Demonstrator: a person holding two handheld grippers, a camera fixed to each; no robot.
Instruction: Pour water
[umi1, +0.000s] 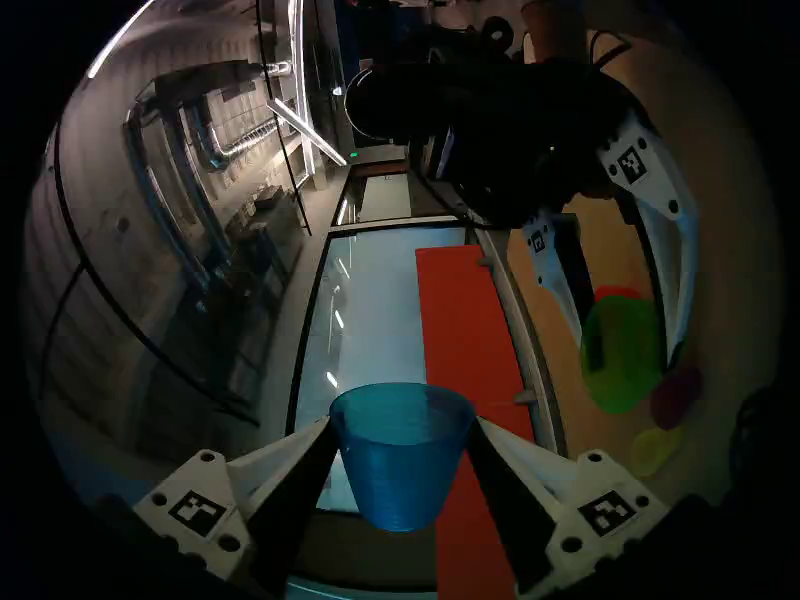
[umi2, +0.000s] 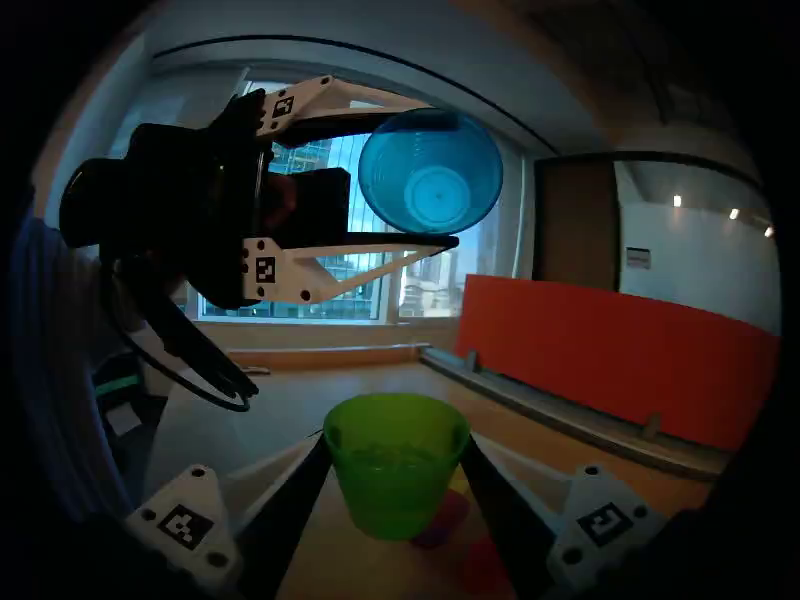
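Green cup (umi2: 396, 470) stands upright, clamped between the right gripper (umi2: 396, 445) fingers over the surface (umi2: 300, 400). Higher and beyond it, the left gripper (umi2: 438, 176) fingers pinch the blue cup (umi2: 430, 165), which is tipped sideways. Pouring seems to be in hand; the next move calls for bringing the blue rim over the green cup.

A: Your right gripper (umi2: 397, 440) holds the green cup (umi2: 397, 490) between both fingers, upright.
B: And your left gripper (umi1: 402, 425) hangs higher than the green cup, turned on its side, both fingers pressing the blue cup (umi1: 402, 470).
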